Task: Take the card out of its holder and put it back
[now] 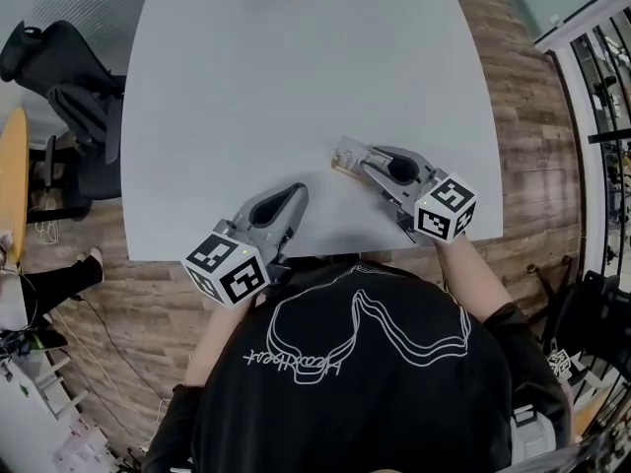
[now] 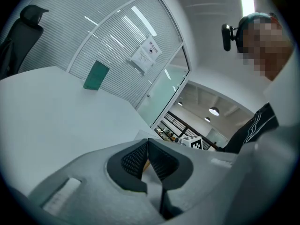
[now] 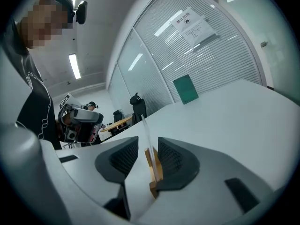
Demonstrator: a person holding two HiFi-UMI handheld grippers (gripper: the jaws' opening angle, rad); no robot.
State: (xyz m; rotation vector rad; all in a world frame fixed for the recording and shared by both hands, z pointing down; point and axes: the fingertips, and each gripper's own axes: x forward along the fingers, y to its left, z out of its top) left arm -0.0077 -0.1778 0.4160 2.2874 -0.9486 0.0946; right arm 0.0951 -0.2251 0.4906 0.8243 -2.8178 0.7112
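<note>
Grey jaws of the right gripper (image 3: 148,146) are standing apart and clamping nothing. A wooden holder (image 3: 153,173) is sitting between them, its side leaning against the pad on the right of the right gripper view, while the other pad is keeping clear of it. A thin clear card (image 3: 146,134) is standing upright in the holder, rising above the jaw tips.

In the left gripper view, the left gripper (image 2: 148,142) is pressing its two ribbed pads together at the tips, and nothing is showing as held. It is pointing across the table (image 2: 56,111) toward the right gripper, whose marker cube is showing just past its tips.

From the head view, the holder is sitting on the white table close to the person's edge, right at the tips of the right gripper. The left gripper is lying to its left and nearer the person, apart from the holder.

Farther out, a green panel (image 3: 185,89) is standing at the far edge of the table, in front of a glass wall with blinds and a paper notice (image 3: 192,25). A black chair (image 1: 61,67) is waiting off the table's left side on the wood floor (image 1: 532,116).
</note>
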